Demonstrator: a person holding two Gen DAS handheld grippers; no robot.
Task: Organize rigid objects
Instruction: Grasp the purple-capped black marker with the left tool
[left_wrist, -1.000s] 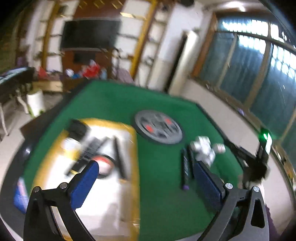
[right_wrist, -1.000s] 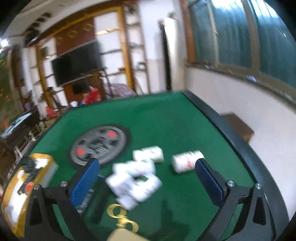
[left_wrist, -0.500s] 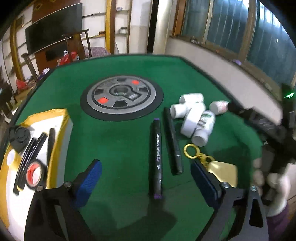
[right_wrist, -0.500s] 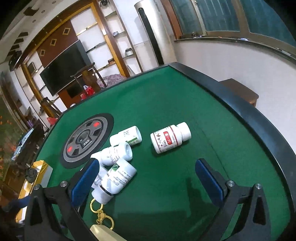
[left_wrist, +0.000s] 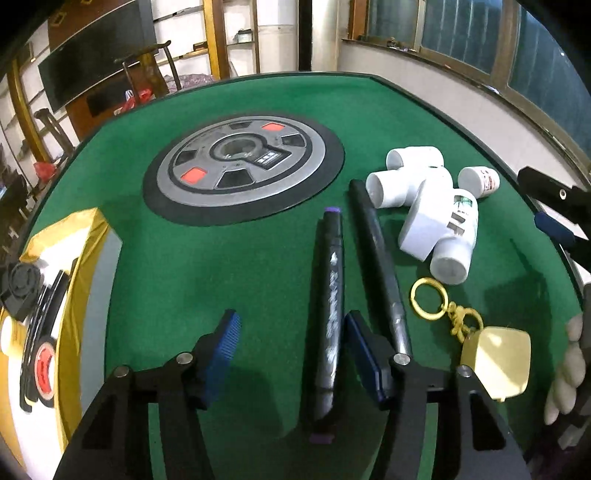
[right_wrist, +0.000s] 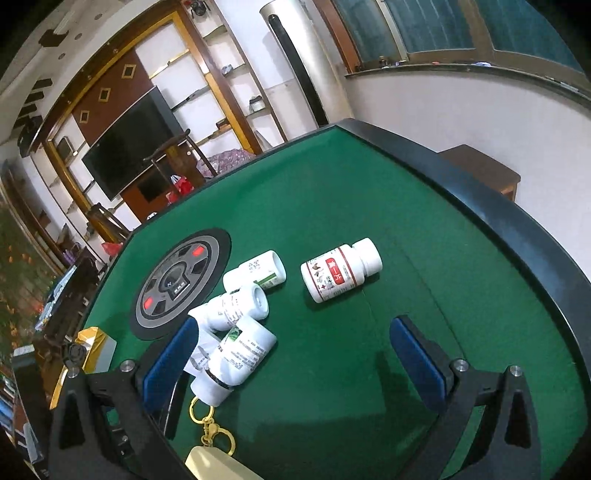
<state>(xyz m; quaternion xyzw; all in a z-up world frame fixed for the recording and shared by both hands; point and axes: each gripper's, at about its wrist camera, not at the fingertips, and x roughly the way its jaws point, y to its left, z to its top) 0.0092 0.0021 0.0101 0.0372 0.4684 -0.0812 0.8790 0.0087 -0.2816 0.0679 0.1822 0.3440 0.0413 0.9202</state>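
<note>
My left gripper (left_wrist: 291, 354) is open low over the green table, its jaws on either side of a black marker with purple ends (left_wrist: 330, 306); the right pad is close beside it. A second black pen (left_wrist: 380, 266) lies just right of that pad. A pile of white pill bottles (left_wrist: 428, 206) and a gold keychain with a cream tag (left_wrist: 495, 362) lie further right. My right gripper (right_wrist: 295, 362) is open and empty, near the bottle pile (right_wrist: 240, 332) and a red-labelled bottle (right_wrist: 338, 275).
A yellow-rimmed white tray (left_wrist: 88, 258) at the left holds a tape roll, black pens and a black cap. A round grey control disc (left_wrist: 243, 162) sits mid-table. The raised black table rim (right_wrist: 517, 229) runs along the right. The right gripper shows in the left wrist view (left_wrist: 557, 214).
My left gripper has swung from over the tray to the right and come down around the purple-ended marker, its jaws narrower. My right gripper has moved closer to the bottles.
</note>
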